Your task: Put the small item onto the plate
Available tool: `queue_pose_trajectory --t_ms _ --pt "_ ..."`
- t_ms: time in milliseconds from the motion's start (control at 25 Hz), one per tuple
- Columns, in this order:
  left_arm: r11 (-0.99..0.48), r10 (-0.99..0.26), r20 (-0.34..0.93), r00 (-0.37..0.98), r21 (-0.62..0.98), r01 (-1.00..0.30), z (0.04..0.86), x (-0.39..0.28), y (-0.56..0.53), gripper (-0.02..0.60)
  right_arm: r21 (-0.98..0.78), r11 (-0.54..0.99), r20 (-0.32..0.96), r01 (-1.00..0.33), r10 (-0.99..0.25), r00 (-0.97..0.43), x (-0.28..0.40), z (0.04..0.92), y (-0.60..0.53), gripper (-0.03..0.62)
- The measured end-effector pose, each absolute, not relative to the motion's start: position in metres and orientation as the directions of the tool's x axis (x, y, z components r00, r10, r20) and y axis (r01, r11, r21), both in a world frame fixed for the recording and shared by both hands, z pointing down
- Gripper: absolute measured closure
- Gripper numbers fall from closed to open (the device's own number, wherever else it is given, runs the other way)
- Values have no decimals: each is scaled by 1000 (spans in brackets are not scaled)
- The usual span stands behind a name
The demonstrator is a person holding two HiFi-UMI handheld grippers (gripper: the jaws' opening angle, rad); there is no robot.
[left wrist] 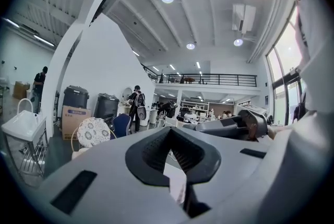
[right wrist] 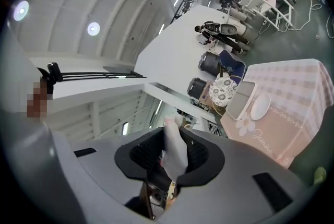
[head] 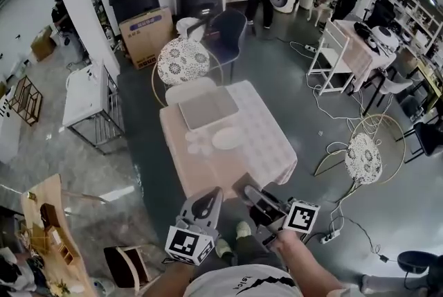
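A white oval plate (head: 225, 138) lies on the pink checked table (head: 259, 150), just in front of a grey tray (head: 208, 106). Both grippers hover side by side at the table's near edge. My right gripper (head: 246, 194) is shut on a small white packet (right wrist: 174, 147), which stands up between its dark pads (right wrist: 201, 155). From there the plate (right wrist: 260, 105) and tray (right wrist: 239, 98) show far off at the right. My left gripper (head: 210, 195) is shut, and in its own view nothing sits between its pads (left wrist: 156, 152).
A floral round chair (head: 183, 60) and a blue chair (head: 227, 36) stand at the table's far side. Another floral chair (head: 363, 157) is at the right, with cables on the floor. A white cart (head: 86, 95) stands at the left. People stand far back.
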State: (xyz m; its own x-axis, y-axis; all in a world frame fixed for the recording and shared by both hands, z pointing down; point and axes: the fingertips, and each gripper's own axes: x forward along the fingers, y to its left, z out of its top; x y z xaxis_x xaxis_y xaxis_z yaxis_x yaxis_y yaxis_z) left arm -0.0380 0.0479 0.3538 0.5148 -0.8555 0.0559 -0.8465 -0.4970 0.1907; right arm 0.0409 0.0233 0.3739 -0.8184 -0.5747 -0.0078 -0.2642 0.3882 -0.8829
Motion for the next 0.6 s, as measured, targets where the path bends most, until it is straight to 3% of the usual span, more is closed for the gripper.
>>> queue_pose_trajectory --t_ms 440,600 --pt "-538 -822 95 562 198 -820 394 -45 -86 578 -900 318 65 -299 -581 -812 17 436 -111 494" --pt "-525 -823 118 555 213 -824 414 -47 -135 578 -910 246 149 -334 -558 -816 13 478 -153 493"
